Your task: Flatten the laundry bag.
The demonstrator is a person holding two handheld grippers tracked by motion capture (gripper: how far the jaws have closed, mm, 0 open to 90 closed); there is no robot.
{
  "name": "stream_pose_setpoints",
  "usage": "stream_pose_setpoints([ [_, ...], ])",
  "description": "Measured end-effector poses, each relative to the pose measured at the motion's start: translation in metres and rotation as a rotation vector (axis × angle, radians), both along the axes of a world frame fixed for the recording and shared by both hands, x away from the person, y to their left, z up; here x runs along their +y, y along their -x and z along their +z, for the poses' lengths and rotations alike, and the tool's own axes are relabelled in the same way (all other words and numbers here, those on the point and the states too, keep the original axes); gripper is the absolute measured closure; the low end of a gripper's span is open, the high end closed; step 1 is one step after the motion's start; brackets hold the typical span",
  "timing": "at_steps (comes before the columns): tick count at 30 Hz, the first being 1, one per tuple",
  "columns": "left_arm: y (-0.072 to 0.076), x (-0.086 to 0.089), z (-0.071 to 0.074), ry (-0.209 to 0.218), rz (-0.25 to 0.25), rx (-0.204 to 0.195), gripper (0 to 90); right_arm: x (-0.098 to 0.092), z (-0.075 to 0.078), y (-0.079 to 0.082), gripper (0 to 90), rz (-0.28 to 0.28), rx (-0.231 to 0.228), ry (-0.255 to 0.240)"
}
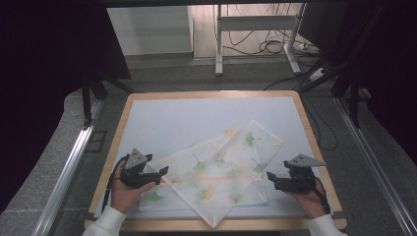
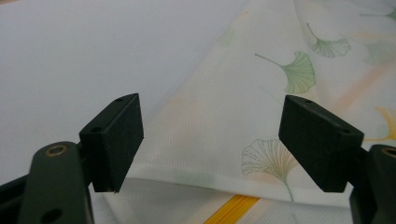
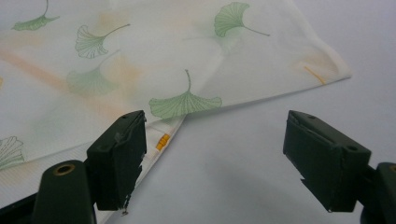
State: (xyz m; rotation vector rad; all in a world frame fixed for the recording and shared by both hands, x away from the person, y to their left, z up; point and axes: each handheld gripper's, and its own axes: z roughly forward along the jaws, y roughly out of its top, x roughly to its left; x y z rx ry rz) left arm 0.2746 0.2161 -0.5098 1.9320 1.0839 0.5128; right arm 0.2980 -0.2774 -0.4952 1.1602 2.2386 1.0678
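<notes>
Both black two-jaw grippers — left (image 1: pixel 163 171), right (image 1: pixel 270 177) — gape wide, empty, flanking the folded white ginkgo-leaf-printed cloth (image 1: pixel 221 167) on the pale table mat (image 1: pixel 172 123).

Tool (image 3: pixel 224 163) (jaws apart) beside leaf-print cloth (image 3: pixel 140 70).

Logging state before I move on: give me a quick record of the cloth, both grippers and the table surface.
cloth: white, ginkgo-leaf print, folded over itself, lying flat, skewed to the table edges
left gripper: open, at the cloth's left edge, holding nothing
right gripper: open, at the cloth's right edge, holding nothing
left hand: grips the left gripper
right hand: grips the right gripper
table: pale mat with a wooden rim
</notes>
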Motion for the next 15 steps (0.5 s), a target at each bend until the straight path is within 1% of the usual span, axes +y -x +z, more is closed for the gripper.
stream_pose_setpoints([
  [2, 0.0001, -0.0011, -0.0009, -0.006, 0.0, 0.002, 21.6, 0.0001, -0.0004, -0.0003, 21.9, 0.0, 0.002, -0.001],
  [6, 0.0017, -0.0016, 0.0, 0.004, -0.003, 0.005, 21.8, 0.0003, -0.0009, 0.0006, 24.5, 0.016, 0.015, -0.002],
  [13, 0.0035, -0.0044, 0.0003, -0.017, -0.018, 0.008, 23.2, 0.0007, 0.0014, 0.0027, 26.8, 0.024, 0.018, -0.016],
  [15, 0.0039, -0.0039, 0.0006, -0.016, -0.02, 0.005, 23.2, 0.001, 0.0016, 0.0025, 27.5, 0.028, 0.02, -0.022],
])
